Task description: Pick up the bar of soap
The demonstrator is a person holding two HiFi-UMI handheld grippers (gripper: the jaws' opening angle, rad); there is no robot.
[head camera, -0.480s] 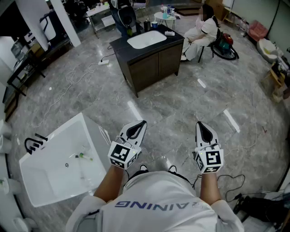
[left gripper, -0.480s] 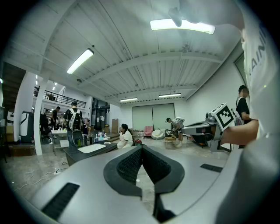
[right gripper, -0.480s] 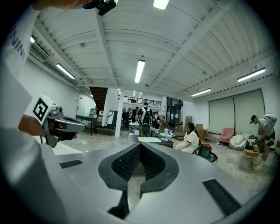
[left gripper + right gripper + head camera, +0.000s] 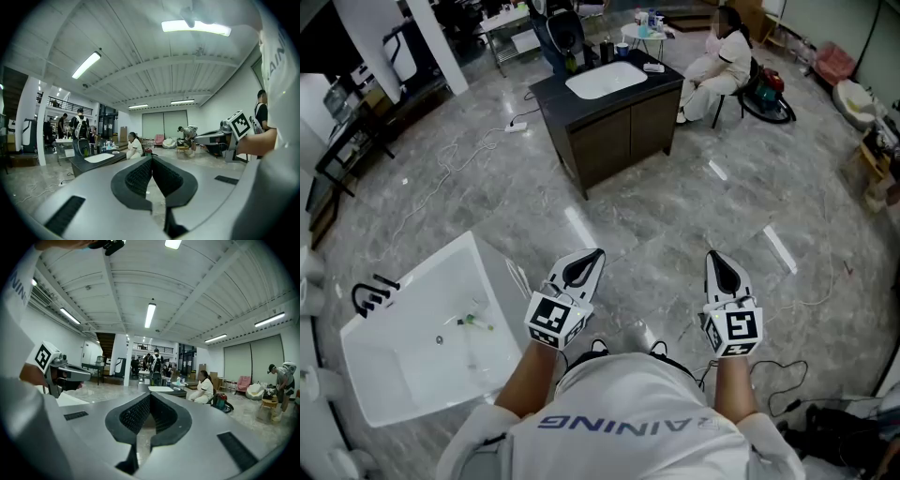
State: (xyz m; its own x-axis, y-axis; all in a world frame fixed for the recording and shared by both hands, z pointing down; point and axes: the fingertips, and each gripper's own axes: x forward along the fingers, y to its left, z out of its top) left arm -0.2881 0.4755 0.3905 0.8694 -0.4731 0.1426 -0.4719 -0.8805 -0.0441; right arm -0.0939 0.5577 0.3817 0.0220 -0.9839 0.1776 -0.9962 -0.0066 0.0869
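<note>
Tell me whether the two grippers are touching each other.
Apart. The head view shows the left gripper and the right gripper side by side, with grey floor between them.

I hold two grey grippers: left gripper, right gripper. I count two basins: rectangular white basin, oval white basin. One seated person in white clothes.

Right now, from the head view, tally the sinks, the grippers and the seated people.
Sinks: 2 (white sink, cabinet sink)
Grippers: 2 (left gripper, right gripper)
Seated people: 1 (seated person)
Total: 5
</note>
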